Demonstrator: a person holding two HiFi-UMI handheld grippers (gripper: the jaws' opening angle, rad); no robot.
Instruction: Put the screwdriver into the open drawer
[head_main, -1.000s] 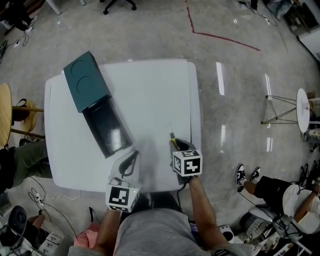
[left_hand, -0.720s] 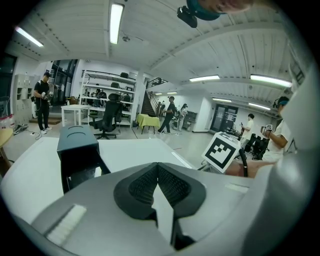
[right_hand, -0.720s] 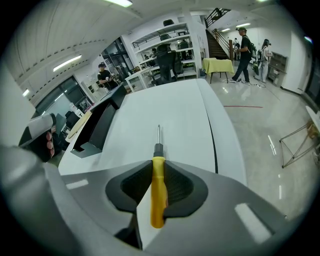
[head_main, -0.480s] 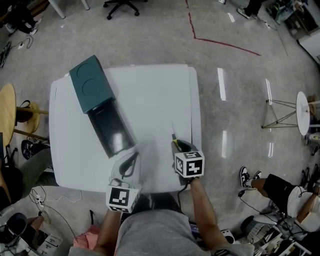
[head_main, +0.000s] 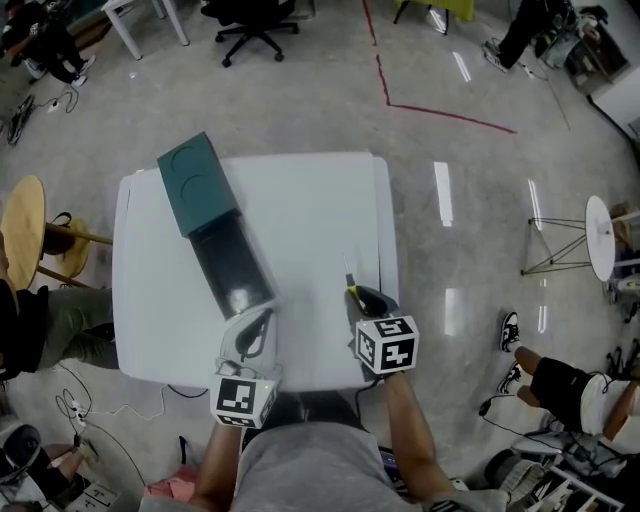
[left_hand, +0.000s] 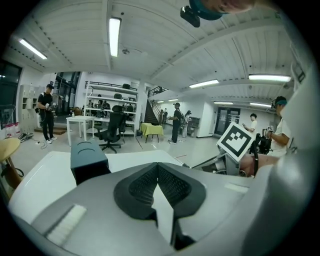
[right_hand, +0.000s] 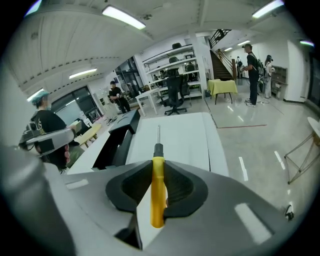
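A screwdriver (right_hand: 157, 185) with a yellow handle and a thin metal shaft is clamped between the pads of my right gripper (right_hand: 158, 162), its tip pointing away over the white table (head_main: 300, 200). In the head view the screwdriver (head_main: 349, 285) sticks out ahead of the right gripper (head_main: 362, 298) near the table's front right. A dark teal cabinet (head_main: 198, 182) stands at the back left, and its open drawer (head_main: 234, 268) is pulled out toward me. My left gripper (head_main: 262, 320) hovers just in front of the drawer, shut and holding nothing (left_hand: 157, 167).
A round wooden stool (head_main: 20, 230) and a seated person (head_main: 40, 320) are left of the table. An office chair (head_main: 250, 15) stands behind it. A tripod stand (head_main: 560, 225) and a person's legs (head_main: 550, 380) are on the floor to the right.
My right gripper has lifted with the screwdriver still in it, and the left gripper has risen a little. The table sits lower in the head view.
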